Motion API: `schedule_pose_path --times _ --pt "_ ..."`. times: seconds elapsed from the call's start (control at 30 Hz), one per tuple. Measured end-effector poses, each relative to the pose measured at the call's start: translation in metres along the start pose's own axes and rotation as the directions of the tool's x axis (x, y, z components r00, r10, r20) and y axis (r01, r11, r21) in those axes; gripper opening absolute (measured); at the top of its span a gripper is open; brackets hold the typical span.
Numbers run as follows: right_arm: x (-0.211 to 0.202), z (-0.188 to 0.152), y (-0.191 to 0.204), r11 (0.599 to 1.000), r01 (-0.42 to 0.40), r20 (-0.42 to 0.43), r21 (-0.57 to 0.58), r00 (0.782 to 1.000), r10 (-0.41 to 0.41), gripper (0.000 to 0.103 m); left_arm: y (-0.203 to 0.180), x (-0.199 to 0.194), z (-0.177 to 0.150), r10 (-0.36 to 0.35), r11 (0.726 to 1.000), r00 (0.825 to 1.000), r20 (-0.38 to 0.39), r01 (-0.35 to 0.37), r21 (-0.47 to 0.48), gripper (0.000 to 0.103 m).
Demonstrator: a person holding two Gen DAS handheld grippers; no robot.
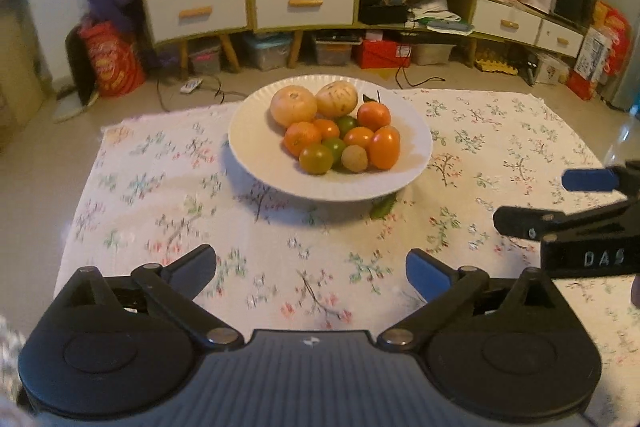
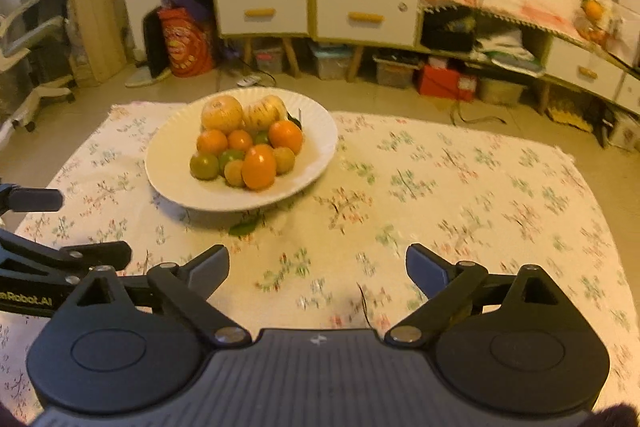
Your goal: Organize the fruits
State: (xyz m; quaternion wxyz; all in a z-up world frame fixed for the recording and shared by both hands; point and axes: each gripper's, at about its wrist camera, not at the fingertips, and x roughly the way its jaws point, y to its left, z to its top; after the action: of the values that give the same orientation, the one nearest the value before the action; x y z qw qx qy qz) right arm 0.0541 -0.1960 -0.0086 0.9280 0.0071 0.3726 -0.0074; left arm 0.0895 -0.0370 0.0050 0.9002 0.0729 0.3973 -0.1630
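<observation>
The flowered tabletop (image 1: 280,267) carries a white plate (image 1: 256,163) where all fruits (image 1: 340,131) are piled together. The left claw (image 1: 312,273) and right claw (image 2: 318,269) stand wide open, empty, near the plate. Sorting seems finished; only a green leaf (image 2: 244,227) remains beside it.
</observation>
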Motion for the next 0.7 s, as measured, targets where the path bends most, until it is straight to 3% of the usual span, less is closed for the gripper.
schedule_pose_path --times 0.3,0.7 --pt "-0.031 -0.008 0.010 0.996 0.080 -0.046 0.043 0.996 -0.078 0.103 -0.017 -0.028 -0.010 0.080 0.997 0.995 -0.067 -0.080 0.005 0.088" --pt "-0.028 0.003 0.017 0.994 0.094 -0.071 0.058 0.993 -0.090 0.103 -0.004 -0.035 -0.001 0.167 0.978 0.983 -0.073 -0.175 -0.112 0.088"
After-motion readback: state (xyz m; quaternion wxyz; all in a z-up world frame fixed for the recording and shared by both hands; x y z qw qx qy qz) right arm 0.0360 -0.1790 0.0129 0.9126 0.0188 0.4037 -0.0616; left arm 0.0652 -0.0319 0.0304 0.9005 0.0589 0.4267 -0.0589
